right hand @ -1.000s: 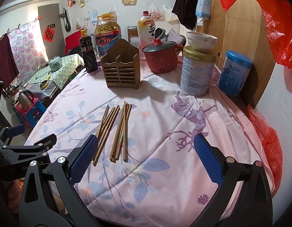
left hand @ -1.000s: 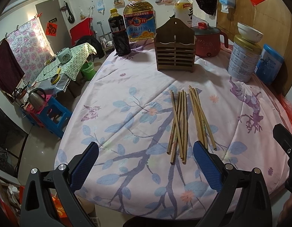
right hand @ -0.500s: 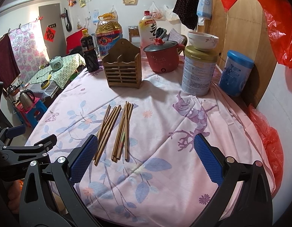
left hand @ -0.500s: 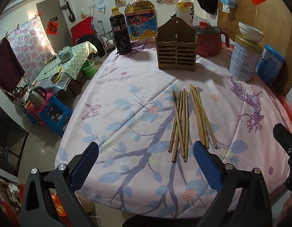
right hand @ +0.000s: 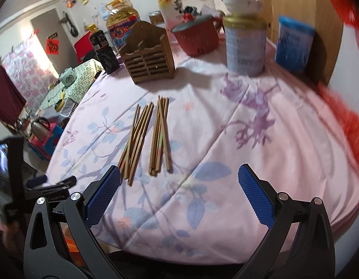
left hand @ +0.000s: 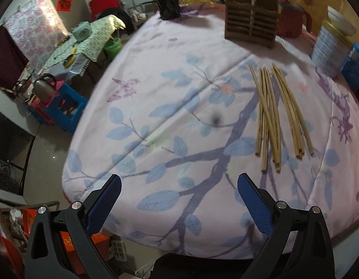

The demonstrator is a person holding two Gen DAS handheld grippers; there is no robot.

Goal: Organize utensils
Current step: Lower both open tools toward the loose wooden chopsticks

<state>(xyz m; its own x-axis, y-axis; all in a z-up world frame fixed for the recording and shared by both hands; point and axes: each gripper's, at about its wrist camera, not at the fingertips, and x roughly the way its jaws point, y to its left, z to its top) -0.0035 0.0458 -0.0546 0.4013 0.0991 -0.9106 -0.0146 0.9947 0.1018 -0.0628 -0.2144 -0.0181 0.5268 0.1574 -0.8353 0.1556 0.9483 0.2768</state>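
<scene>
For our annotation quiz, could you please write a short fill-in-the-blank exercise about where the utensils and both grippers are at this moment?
1. The chopsticks lie on the tablecloth in ____ separate bundles.
2. The wooden holder stands upright and holds ____ chopsticks.
3. The left gripper and right gripper both have jaws that are ____.
4. A white bowl rests on top of the ____.

Missing words: two; no; open; tin

Wooden chopsticks (right hand: 147, 137) lie in roughly 2 loose bundles before slatted holder (right hand: 149, 53).
</scene>
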